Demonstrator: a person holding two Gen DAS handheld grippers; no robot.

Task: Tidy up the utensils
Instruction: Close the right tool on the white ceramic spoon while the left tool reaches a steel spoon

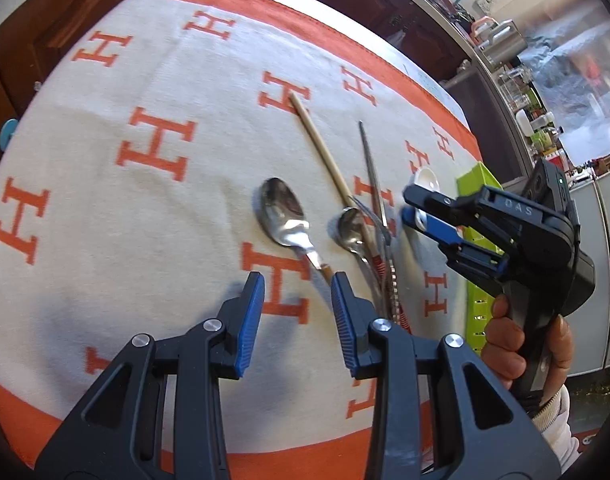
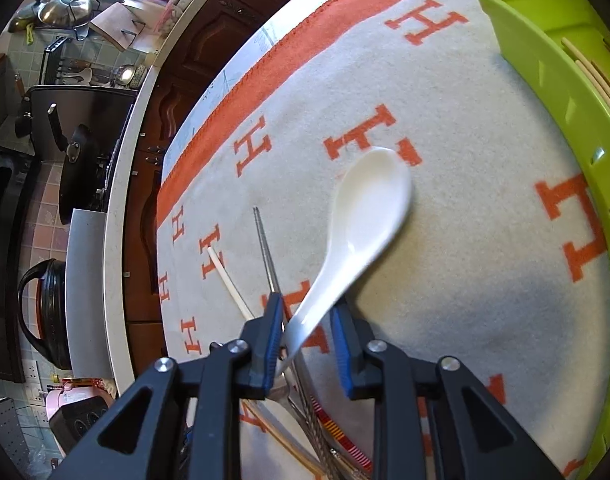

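Observation:
A white ceramic spoon (image 2: 365, 208) has its handle between my right gripper's (image 2: 311, 316) fingers, touching the left pad; the jaws are partly apart, and the bowl points away over the cloth. In the left wrist view the right gripper (image 1: 415, 208) hovers with the white spoon (image 1: 427, 180) beside the green tray (image 1: 477, 176). My left gripper (image 1: 297, 292) is open and empty just above the handle of a large steel spoon (image 1: 283, 216). A smaller steel spoon (image 1: 351, 228), a wooden chopstick (image 1: 321, 148) and a metal chopstick (image 1: 371, 168) lie beside it.
The green slotted tray (image 2: 553, 64) stands at the right with wooden chopsticks (image 2: 597, 76) inside. The table wears a white cloth with orange H letters (image 1: 157, 144). A kitchen counter with pots (image 2: 65, 8) runs along the far left.

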